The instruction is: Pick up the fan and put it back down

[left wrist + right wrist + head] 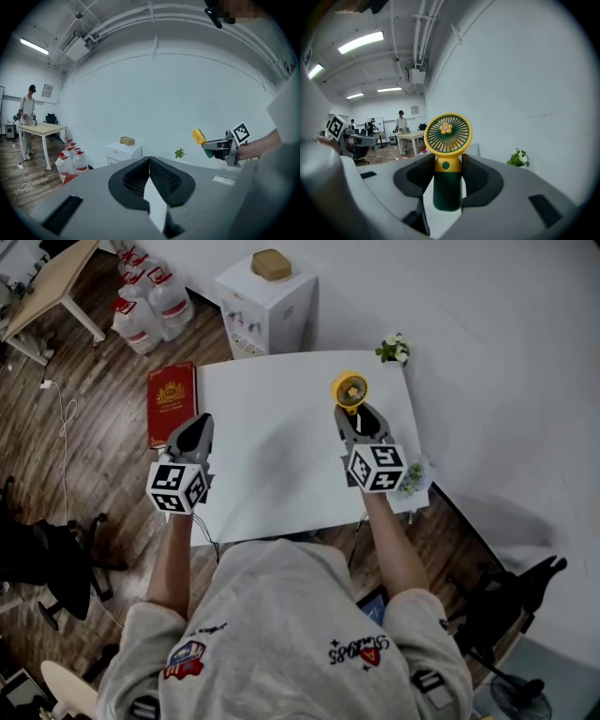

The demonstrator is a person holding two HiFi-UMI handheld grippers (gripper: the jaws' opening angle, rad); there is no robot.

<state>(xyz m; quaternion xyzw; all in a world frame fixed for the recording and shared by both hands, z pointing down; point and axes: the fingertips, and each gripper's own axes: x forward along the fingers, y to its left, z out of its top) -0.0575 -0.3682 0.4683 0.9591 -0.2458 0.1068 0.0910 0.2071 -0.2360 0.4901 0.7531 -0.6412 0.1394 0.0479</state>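
Note:
A small hand fan with a round yellow head and a dark green handle is held upright above the white table. My right gripper is shut on it, with the pads clamped on either side of the handle. Over the table's left edge, my left gripper hangs shut and holds nothing; its fingertips meet. From the left gripper view the fan and the right gripper show off to the right, raised in the air.
A red book lies by the table's left edge. Behind the table stand a white cabinet and several water bottles. Small plants sit at the far right corner and right edge. A wooden desk is far left.

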